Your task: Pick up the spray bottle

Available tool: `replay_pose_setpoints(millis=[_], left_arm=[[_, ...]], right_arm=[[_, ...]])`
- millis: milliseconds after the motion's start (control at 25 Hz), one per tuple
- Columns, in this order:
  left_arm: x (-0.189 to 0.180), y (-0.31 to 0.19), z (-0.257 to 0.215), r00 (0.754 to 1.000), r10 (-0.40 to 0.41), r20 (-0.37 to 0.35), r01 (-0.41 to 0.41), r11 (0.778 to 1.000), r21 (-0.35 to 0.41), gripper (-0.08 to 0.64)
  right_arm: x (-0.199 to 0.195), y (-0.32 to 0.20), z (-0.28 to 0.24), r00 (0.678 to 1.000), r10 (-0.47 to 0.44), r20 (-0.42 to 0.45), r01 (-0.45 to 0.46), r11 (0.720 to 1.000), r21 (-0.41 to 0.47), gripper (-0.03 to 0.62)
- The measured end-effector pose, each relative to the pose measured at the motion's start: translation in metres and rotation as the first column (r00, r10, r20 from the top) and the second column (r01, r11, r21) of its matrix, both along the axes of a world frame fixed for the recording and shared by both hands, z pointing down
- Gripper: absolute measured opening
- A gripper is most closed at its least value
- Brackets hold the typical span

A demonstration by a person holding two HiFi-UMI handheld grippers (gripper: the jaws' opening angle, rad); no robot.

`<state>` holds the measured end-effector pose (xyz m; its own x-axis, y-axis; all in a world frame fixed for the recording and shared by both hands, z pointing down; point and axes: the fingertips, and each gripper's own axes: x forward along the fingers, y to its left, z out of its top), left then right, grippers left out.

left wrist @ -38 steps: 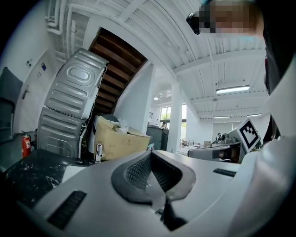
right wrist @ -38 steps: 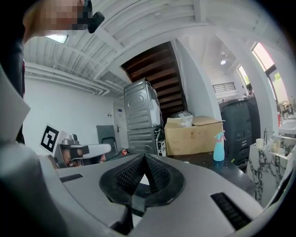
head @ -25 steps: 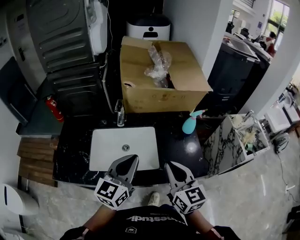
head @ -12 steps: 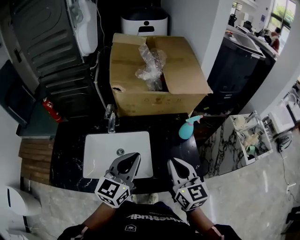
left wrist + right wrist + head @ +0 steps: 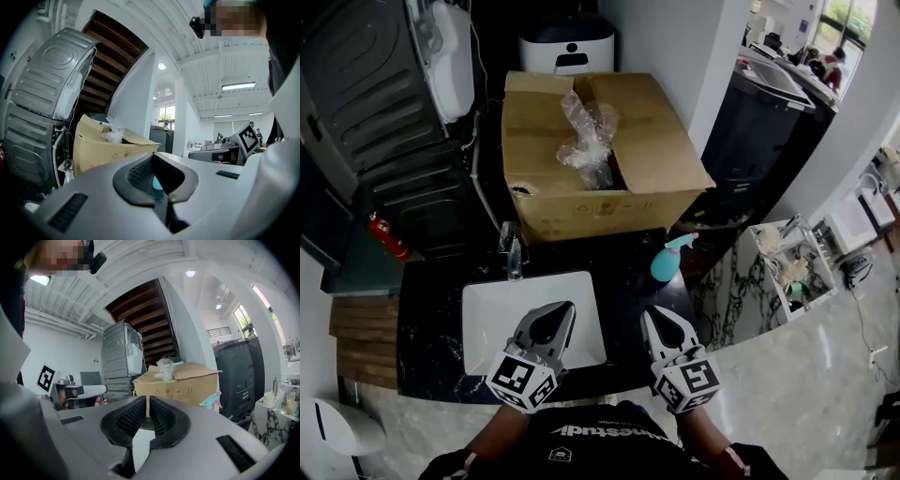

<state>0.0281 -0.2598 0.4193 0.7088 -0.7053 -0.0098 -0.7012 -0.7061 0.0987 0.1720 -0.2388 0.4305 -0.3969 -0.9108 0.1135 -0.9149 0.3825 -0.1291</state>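
The spray bottle (image 5: 665, 262), teal with a pale pink trigger, stands on the black counter (image 5: 628, 281) right of the sink, just in front of the cardboard box. In the right gripper view the bottle (image 5: 211, 401) shows ahead and to the right. Through the left jaws' hollow a teal patch of the bottle (image 5: 157, 183) shows. My left gripper (image 5: 557, 311) is shut and empty over the sink's front part. Also shut and empty, my right gripper (image 5: 655, 315) hovers at the counter's front, a short way short of the bottle. The same shut jaws show in the left gripper (image 5: 152, 156) and right gripper (image 5: 148, 399) views.
A white sink (image 5: 487, 309) with a chrome faucet (image 5: 514, 253) is set in the counter. An open cardboard box (image 5: 591, 178) with crumpled plastic stands behind it. A grey machine (image 5: 384, 103) and a red extinguisher (image 5: 382, 234) are at left, a marble stand (image 5: 741, 281) at right.
Both grippers, still shut, have advanced over the counter's front edge toward the sink and box. The bottle now lies nearer the right gripper.
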Motion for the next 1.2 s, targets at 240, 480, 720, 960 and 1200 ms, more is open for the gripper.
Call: replay_pose_setpoints(millis=[240,480,720,960,1200], left_arm=[[-0.001,-0.013,0.005,1.000,0.018,-0.012,-0.018,1.000,-0.010,0.015],[-0.003,-0.027,0.017,1.000,0.015,-0.005,-0.015,0.999,-0.039,0.015],[-0.003,-0.040,0.028,1.000,0.008,0.007,-0.008,0.998,-0.066,0.014],[-0.002,-0.052,0.032,1.000,-0.002,0.019,0.004,0.997,-0.081,0.015],[-0.006,-0.064,0.044,0.999,-0.017,0.044,0.022,0.994,-0.106,0.015]], right_arm=[[0.016,-0.018,0.004,0.998,0.055,-0.025,-0.055,0.998,0.001,0.052],[0.051,-0.045,0.021,0.990,0.130,-0.056,-0.131,0.991,-0.017,0.125],[0.084,-0.077,0.048,0.976,0.203,-0.077,-0.207,0.977,-0.047,0.200],[0.117,-0.115,0.085,0.959,0.265,-0.100,-0.274,0.958,-0.085,0.215],[0.138,-0.152,0.126,0.947,0.294,-0.130,-0.312,0.938,-0.150,0.222]])
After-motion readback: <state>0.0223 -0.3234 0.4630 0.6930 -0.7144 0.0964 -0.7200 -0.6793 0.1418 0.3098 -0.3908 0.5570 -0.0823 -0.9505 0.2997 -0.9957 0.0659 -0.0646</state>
